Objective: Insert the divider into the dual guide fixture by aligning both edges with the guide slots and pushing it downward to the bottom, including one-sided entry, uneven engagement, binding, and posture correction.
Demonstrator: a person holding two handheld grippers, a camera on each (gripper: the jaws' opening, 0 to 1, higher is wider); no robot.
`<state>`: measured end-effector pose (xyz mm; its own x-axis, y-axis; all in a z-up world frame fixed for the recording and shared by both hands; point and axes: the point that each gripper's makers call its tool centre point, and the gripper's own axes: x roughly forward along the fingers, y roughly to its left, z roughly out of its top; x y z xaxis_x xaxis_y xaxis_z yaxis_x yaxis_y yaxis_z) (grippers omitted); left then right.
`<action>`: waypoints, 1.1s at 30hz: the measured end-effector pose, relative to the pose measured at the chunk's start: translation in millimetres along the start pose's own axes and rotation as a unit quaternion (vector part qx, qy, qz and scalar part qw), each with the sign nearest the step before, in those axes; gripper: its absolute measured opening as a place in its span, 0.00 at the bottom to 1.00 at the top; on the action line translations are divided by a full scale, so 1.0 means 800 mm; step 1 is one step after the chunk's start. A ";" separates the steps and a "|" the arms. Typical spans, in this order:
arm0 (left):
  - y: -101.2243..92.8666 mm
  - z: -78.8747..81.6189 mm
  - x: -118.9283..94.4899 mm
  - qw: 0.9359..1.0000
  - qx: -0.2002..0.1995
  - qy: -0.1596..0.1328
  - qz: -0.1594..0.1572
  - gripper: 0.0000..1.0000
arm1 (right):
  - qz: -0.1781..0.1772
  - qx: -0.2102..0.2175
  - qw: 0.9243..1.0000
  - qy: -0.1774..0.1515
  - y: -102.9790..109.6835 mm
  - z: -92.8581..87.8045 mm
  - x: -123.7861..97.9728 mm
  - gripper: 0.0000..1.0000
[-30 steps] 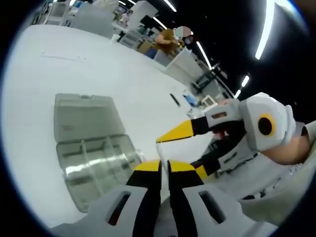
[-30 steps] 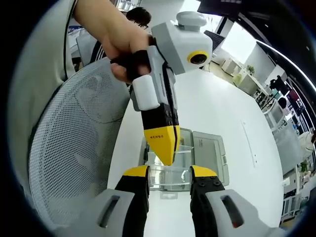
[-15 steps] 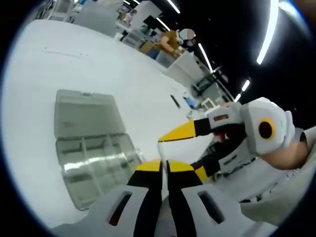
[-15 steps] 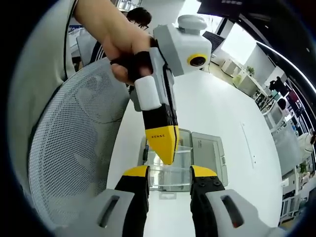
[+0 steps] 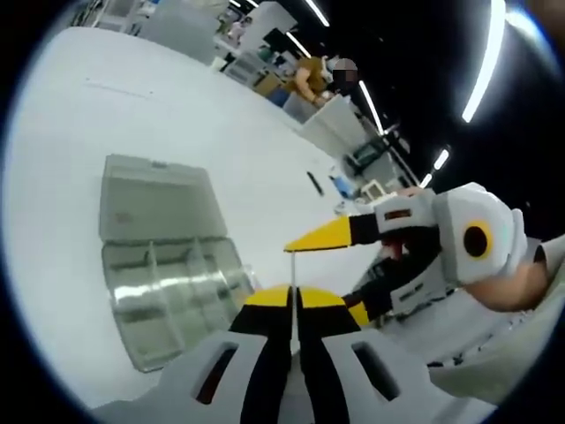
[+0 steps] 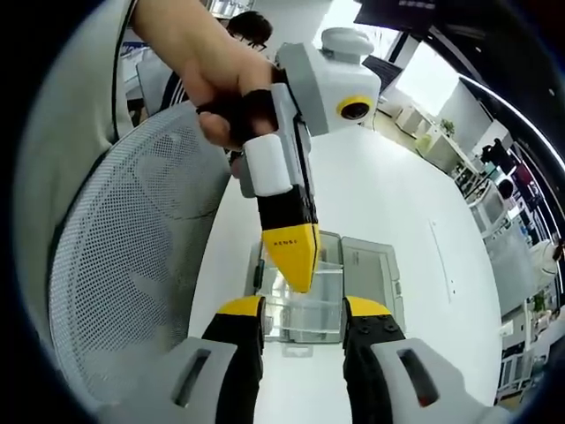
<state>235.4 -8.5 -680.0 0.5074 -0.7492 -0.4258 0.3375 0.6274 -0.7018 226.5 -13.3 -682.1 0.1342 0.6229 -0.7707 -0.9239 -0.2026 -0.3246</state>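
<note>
Left gripper (image 6: 296,265) nose-down over box (image 6: 371,274)

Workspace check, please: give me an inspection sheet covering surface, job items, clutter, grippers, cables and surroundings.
Surface: white table, mostly bare.
Job's things: clear compartment box lying open, its lid folded back flat; divider not made out.
Clutter: small dark item far across the table.
Grippers: left gripper jaws together; right gripper jaws apart, nothing between them.
Cables: nothing seen.
Surroundings: mesh chair, ceiling strip lights, a person at distant benches.
</note>
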 end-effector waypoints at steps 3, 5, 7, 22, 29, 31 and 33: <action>0.001 0.000 -0.001 1.000 0.001 -0.002 0.000 0.00 | -0.001 0.004 1.000 -0.001 -0.001 0.000 0.000 0.31; 0.002 0.000 -0.001 1.000 0.003 -0.002 -0.001 0.00 | -0.002 0.005 1.000 -0.001 -0.002 -0.001 -0.001 0.31; 0.002 0.001 -0.001 1.000 0.004 -0.004 -0.002 0.00 | -0.002 0.006 1.000 0.001 -0.003 -0.002 -0.002 0.32; -0.005 0.012 -0.008 0.998 0.062 -0.019 -0.015 0.00 | -0.001 0.013 1.000 0.002 -0.013 -0.005 -0.008 0.33; -0.008 0.014 -0.012 0.994 0.105 -0.025 -0.019 0.00 | 0.013 0.011 1.000 0.008 -0.010 -0.008 -0.009 0.32; -0.010 0.014 -0.013 0.993 0.112 -0.025 -0.020 0.00 | 0.014 0.012 1.000 0.006 -0.013 -0.008 -0.011 0.32; -0.009 0.013 -0.014 0.992 0.122 -0.023 -0.020 0.00 | 0.016 0.011 1.000 0.006 -0.015 -0.007 -0.013 0.32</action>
<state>235.4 -2.8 -664.5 0.5246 -0.7668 -0.3699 0.5360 0.6350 -0.5563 238.3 -21.6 -673.4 0.1083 0.6066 -0.7876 -0.9353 -0.2063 -0.2875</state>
